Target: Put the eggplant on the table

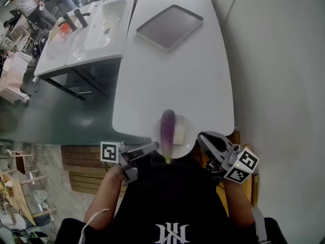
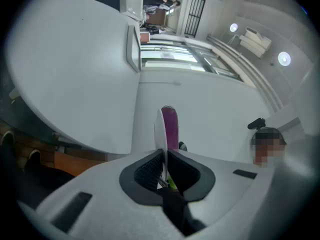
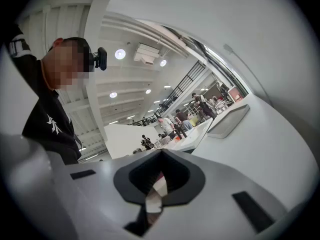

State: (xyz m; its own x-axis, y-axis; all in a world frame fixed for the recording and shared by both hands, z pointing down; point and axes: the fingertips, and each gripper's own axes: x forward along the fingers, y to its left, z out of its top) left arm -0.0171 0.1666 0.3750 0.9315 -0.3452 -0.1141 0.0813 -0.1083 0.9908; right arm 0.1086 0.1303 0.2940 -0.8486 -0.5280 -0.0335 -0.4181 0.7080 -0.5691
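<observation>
A purple eggplant [image 1: 167, 127] with a green stem lies on a white plate [image 1: 188, 139] at the near edge of the white table [image 1: 172, 80]. Beside it on the plate sits a small white block [image 1: 179, 134]. My left gripper [image 1: 155, 146] is shut on the plate's near-left rim. In the left gripper view the plate [image 2: 160, 131] shows edge-on between the closed jaws of the left gripper [image 2: 165, 153], with the eggplant [image 2: 170, 126] just behind it. My right gripper [image 1: 202, 136] is shut and holds nothing, close to the plate's right side; in its own view the right gripper [image 3: 161, 152] looks along the table.
A grey tray [image 1: 169, 26] lies at the table's far end. A white sink unit [image 1: 96, 29] stands left of the table, and a wall [image 1: 279, 85] runs along the right. People stand at the far left. Wooden slats [image 1: 81, 166] sit below the near edge.
</observation>
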